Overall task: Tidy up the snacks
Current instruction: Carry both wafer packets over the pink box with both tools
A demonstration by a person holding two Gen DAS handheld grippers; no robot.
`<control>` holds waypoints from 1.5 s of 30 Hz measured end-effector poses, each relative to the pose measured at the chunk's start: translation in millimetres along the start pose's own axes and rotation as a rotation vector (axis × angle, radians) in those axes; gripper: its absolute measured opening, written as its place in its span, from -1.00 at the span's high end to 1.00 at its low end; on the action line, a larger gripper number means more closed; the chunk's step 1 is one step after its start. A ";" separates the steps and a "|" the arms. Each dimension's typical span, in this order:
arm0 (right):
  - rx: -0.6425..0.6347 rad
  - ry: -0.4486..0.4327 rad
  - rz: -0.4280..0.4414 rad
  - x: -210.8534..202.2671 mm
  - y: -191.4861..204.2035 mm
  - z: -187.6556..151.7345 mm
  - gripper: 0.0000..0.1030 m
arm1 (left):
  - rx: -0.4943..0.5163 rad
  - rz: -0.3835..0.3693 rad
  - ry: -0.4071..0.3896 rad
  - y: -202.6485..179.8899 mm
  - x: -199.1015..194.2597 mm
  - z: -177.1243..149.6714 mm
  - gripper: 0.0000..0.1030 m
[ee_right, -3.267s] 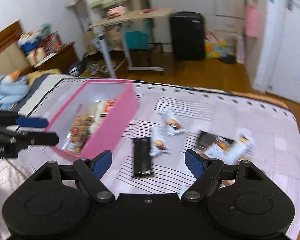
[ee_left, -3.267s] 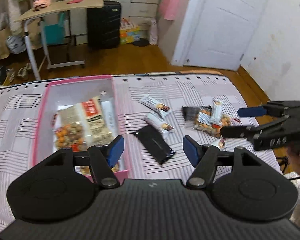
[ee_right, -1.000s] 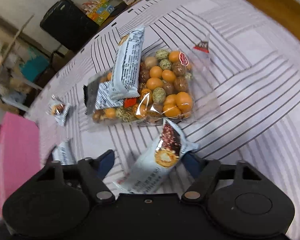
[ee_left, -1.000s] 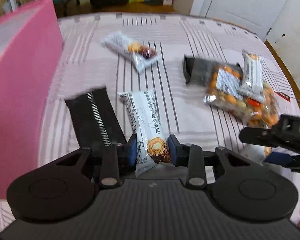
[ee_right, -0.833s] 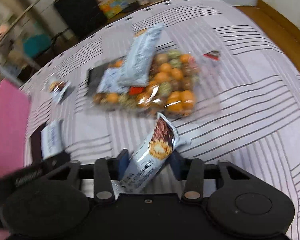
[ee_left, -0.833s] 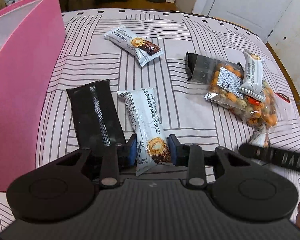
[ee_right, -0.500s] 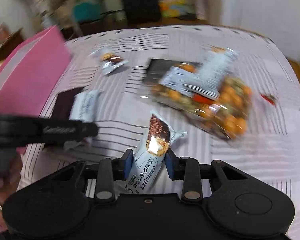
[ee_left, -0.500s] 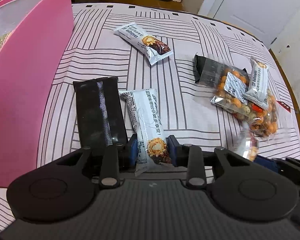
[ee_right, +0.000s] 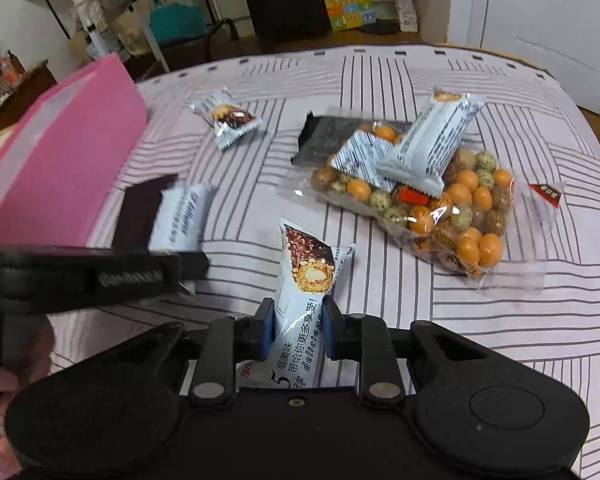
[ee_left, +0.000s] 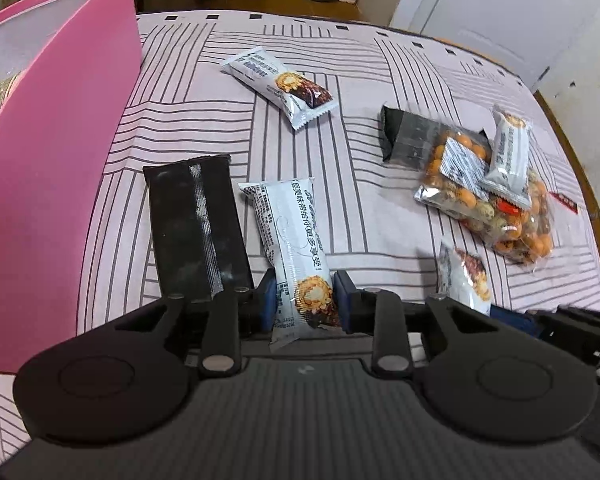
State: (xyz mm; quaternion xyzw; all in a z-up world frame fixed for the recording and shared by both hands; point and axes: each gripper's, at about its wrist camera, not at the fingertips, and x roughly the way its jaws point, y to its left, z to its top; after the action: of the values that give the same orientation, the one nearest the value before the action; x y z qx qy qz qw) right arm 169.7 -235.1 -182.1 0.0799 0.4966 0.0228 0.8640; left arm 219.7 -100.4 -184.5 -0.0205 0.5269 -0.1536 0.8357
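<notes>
Both grippers are loaded: the left gripper has its fingers clamped on 1 white snack bar, and the right gripper pinches a second bar. The pink bin, left of the left fingers, already holds some snacks. Still on the bed ahead of the fingers: a black packet, another bar, and a nut bag with a bar on top. Roughly a third looks done.
</notes>
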 end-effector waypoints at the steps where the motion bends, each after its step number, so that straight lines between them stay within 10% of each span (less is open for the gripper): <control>1: -0.002 -0.003 0.001 -2.1 0.4 0.4 0.46 | 0.003 -0.003 -0.001 -1.4 -1.6 -0.3 0.45; 20: -0.014 -0.051 0.094 -60.8 7.8 -36.9 0.46 | 0.022 -0.023 0.081 14.2 -60.7 -33.6 0.45; 45: -0.308 -0.135 0.291 -174.0 131.8 -31.9 0.46 | 0.092 -0.003 -0.100 96.2 -214.2 -61.7 0.45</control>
State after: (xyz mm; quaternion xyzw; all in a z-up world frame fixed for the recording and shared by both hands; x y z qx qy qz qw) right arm 59.4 -122.1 -27.9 0.0192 0.4115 0.2172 0.8849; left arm 102.4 58.7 -43.5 0.0095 0.4770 -0.1775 0.8607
